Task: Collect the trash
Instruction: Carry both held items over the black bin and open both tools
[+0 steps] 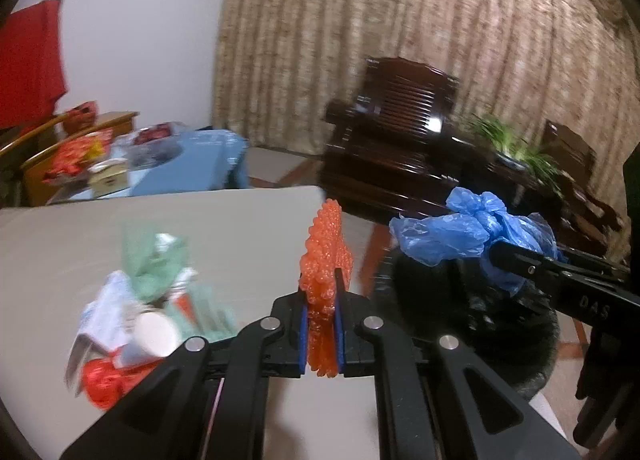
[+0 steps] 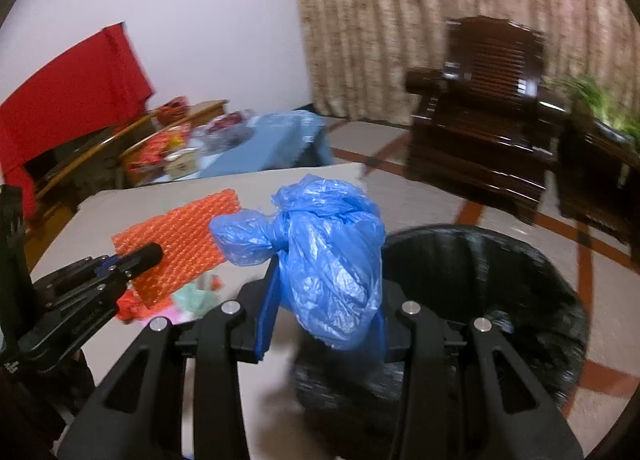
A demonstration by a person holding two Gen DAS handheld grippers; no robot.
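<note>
Left wrist view shows the left gripper (image 1: 322, 324) with its two blue pads (image 1: 303, 340) pressed tight on a sheet of orange bubble wrap (image 1: 326, 256). The wrap stands up on its edge between the jaws and pokes out in front of them. Under it lies the pale table (image 1: 240, 220).

A small heap of trash (image 1: 140, 300) sits on the table to the left of the gripper. It has a green bag, a white paper cup on its side, some white wrappers and a red crumpled bag. They are blurry, so finer detail is hard to tell.

To the right, past the table edge, stands the black trash bin (image 1: 460, 300). It has a shiny black liner. The right gripper (image 1: 504, 252) reaches in from the right and holds a knotted blue plastic bag (image 1: 452, 236) just above the bin.

Right wrist view shows the same blue bag (image 2: 332, 256) squeezed between the right gripper's (image 2: 324, 320) jaws, which are pinching it. The bag hangs by the near left rim of the bin (image 2: 500, 280), which stands on the floor just beside the table (image 2: 260, 188).

The left gripper (image 2: 152, 254) comes in from the left here, and the orange wrap (image 2: 180, 240) in its jaws looks flat and wide above the table.

Behind everything are a dark wooden chair (image 2: 492, 100), a brown curtain (image 2: 400, 20) and a red cloth (image 2: 68, 88) on the wall.
</note>
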